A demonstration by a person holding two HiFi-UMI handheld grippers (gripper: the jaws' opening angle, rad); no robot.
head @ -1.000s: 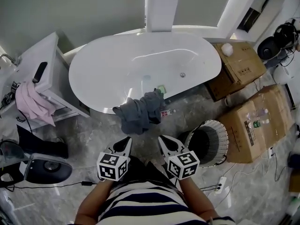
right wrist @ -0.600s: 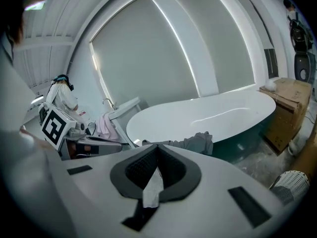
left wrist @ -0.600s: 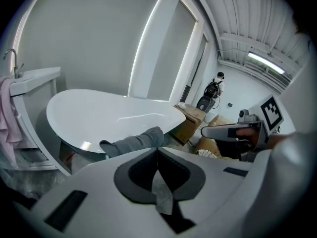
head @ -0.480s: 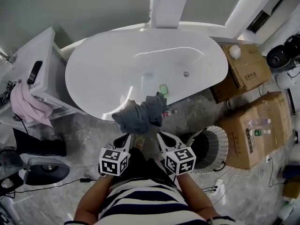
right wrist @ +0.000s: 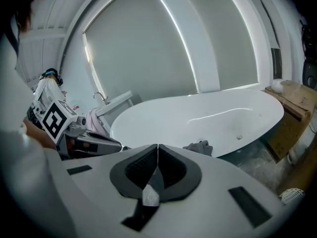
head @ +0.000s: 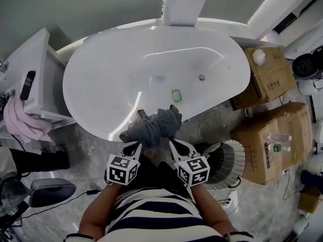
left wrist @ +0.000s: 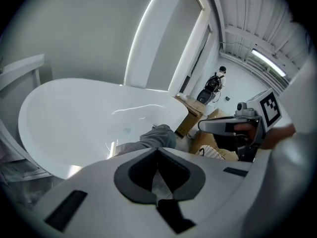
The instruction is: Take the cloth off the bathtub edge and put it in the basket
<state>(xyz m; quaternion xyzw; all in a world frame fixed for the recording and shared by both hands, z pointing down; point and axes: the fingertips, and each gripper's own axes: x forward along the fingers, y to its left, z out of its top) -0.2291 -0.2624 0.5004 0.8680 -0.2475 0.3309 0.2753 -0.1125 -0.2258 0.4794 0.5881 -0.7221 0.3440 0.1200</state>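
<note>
Head view: left gripper (head: 136, 145) and right gripper (head: 173, 143) now nearer cloth (head: 154, 126).

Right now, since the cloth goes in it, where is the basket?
In the head view the basket stands on the floor at lower right, between the right gripper and a cardboard box.

Counted one white oval bathtub (head: 101, 84), one crumpled grey cloth (head: 154, 127), one round woven basket (head: 241, 160) and one small green square piece (head: 176, 95). Tallied two brown cardboard boxes, a farther box (head: 272, 74) and a nearer box (head: 267, 140). Noted one pink towel (head: 17, 122). Found two white handheld grippers with marker cubes: left gripper (head: 134, 145), right gripper (head: 173, 143).
</note>
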